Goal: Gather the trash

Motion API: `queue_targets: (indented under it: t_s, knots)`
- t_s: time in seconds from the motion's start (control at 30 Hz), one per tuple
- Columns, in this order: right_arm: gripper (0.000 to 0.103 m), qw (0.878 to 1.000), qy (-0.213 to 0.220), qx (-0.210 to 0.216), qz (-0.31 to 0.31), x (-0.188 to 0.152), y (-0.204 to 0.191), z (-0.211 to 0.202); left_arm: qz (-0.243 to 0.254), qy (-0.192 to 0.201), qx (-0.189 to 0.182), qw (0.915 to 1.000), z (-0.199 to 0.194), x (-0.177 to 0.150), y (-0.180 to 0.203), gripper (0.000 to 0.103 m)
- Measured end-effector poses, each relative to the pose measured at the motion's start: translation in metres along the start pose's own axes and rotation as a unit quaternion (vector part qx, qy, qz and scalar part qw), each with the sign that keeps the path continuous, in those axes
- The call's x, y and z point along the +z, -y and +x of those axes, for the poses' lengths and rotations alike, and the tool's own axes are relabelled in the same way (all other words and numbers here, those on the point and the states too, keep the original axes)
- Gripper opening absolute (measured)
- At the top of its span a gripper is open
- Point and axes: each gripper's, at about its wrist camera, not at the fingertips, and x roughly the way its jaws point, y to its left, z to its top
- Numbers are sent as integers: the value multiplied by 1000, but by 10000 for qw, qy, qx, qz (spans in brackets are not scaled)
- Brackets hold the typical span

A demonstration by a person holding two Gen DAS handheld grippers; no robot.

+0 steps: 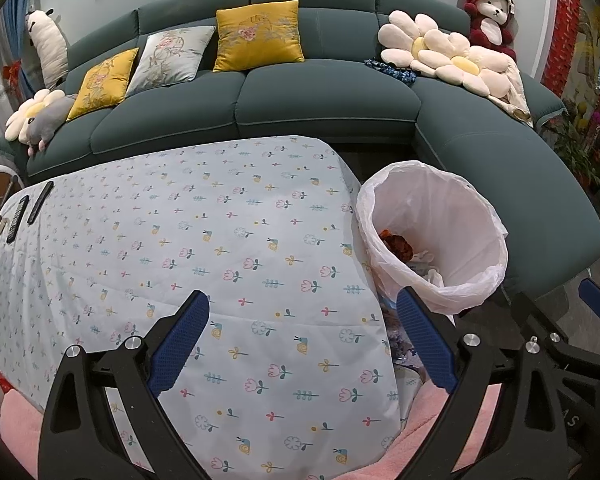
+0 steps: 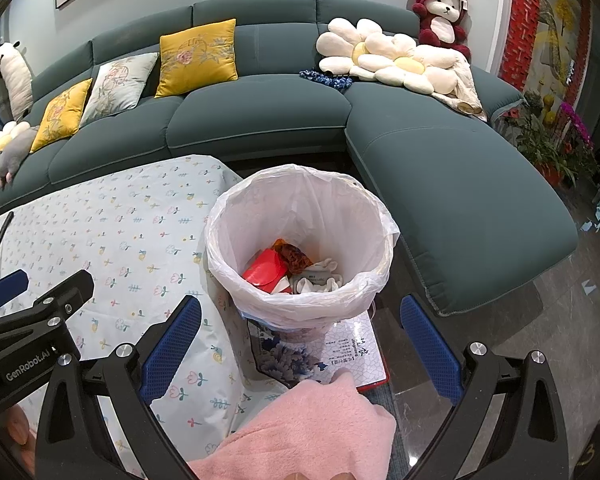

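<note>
We hold the left gripper spread wide with nothing between its blue pads, hanging over the near end of the table, which is covered in a flowered cloth. Our right gripper is likewise released and empty, its pads apart above the gap between the table and the bin. Below it a pink sleeve juts in from the bottom edge.

The bin stands just beside the table's right corner, lined with a white bag folded over its rim. Inside lie the trash pieces: a red packet, a brown crumpled scrap and white paper. A blue-and-white printed box lies under the bin's near side.

Two remotes rest at the table's far left edge. Beyond the table, a green sofa carries cushions, flower pillows and a red bear.
</note>
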Motion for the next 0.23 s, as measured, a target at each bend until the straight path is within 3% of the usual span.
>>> queue_targets:
  t_s: [0.23]
  knots:
    - [96,10000,-43,-49,-4,0,0,2,121,23,-55,9999,5,4,3,90]
